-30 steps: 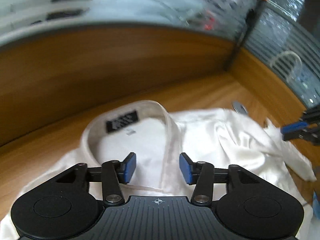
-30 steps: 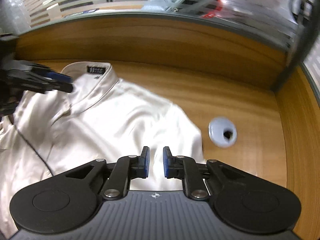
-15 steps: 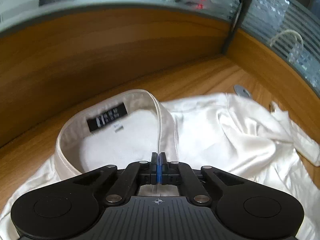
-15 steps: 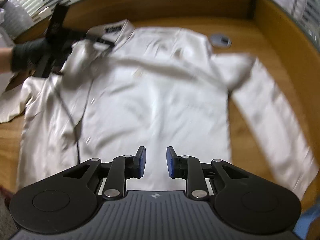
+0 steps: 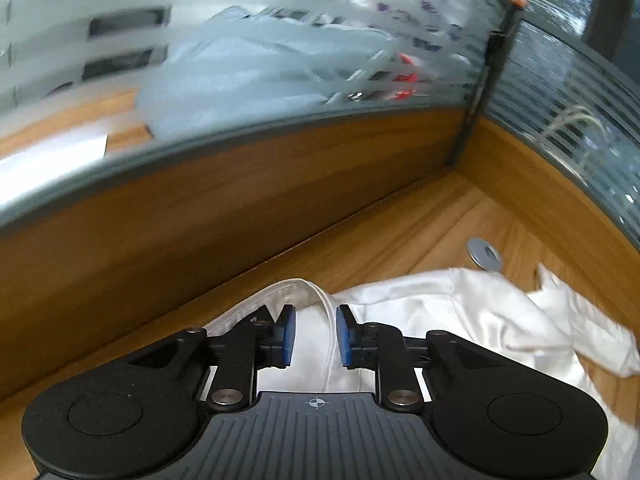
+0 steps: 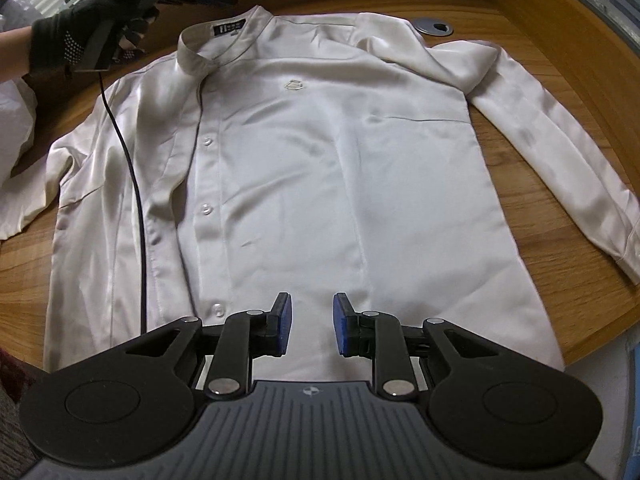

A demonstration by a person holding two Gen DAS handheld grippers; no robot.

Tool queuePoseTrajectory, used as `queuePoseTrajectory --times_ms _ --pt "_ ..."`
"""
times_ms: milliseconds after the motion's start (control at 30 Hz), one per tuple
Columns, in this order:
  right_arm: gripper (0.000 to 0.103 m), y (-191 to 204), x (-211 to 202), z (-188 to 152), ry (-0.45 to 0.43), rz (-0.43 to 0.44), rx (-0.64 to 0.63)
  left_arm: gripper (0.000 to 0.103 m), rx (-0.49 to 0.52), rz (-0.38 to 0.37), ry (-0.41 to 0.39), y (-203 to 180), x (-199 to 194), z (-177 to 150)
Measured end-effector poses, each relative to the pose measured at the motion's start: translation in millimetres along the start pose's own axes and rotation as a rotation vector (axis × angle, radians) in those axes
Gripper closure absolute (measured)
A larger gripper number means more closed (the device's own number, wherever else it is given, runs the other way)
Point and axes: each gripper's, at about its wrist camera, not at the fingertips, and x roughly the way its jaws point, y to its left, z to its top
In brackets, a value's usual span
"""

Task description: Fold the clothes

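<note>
shirt (image 6: 320,152) flat | left gripper (image 5: 316,334) jaws just reopened above collar (image 5: 296,286) | right gripper (image 6: 310,322) jaws narrow, empty, over hem

No readable text: the shirt's (image 6: 320,152) collar label (image 6: 229,29) (black) is illegible.

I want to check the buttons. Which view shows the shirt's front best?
The right wrist view: the whole shirt lies flat, button placket visible. The left wrist view shows only its collar and a rumpled shoulder.
</note>
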Motion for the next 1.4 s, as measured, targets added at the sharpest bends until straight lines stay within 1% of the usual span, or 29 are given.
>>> queuePoseTrajectory --times_ms 67,133,200,267,367,467,567,633,700,733,767,867,1000,1200,1400 --pt "0.077 3 0 -1 -0.001 0.004 -0.004 0.063 0.064 -0.028 0.034 1 -8 -3" --pt "0.077 6 0 -2 -0.004 0.008 -0.009 0.055 0.136 -0.055 0.08 0 -13 -9" --pt "0.077 7 -1 -2 -0.008 0.013 -0.01 0.05 0.218 -0.058 0.122 -5 -14 -19" --pt "0.076 9 -1 -2 -0.011 0.017 -0.008 0.044 0.3 -0.05 0.164 -12 -9 -29" --pt "0.076 10 0 0 -0.009 0.014 -0.013 0.044 0.416 -0.035 0.204 -21 0 -42" --pt "0.074 10 1 3 -0.007 0.009 -0.015 0.044 0.515 -0.026 0.219 -26 9 -52" --pt "0.072 10 2 7 -0.006 0.003 -0.017 0.044 0.548 -0.053 0.267 -26 17 -58" --pt "0.072 11 4 11 -0.008 0.001 -0.023 0.045 0.558 -0.063 0.278 -19 14 -64" --pt "0.072 13 6 17 -0.012 0.001 -0.033 0.059 0.554 -0.077 0.29 -15 13 -66" --pt "0.072 15 8 21 -0.014 0.002 -0.04 0.076 0.552 -0.085 0.296 -13 11 -67" --pt "0.072 17 10 25 -0.016 0.003 -0.047 0.094 0.551 -0.089 0.296 -12 10 -68" --pt "0.072 27 20 42 -0.023 0.008 -0.075 0.098 0.559 -0.064 0.252 -7 0 -73" --pt "0.072 48 36 72 -0.037 0.01 -0.106 0.098 0.518 -0.028 0.209 0 -11 -75" --pt "0.072 80 70 130 -0.064 0.026 -0.129 0.098 0.451 0.015 0.227 10 -14 -79" --pt "0.072 107 114 185 -0.096 0.008 -0.21 0.097 0.39 0.015 0.196 14 -21 -83"
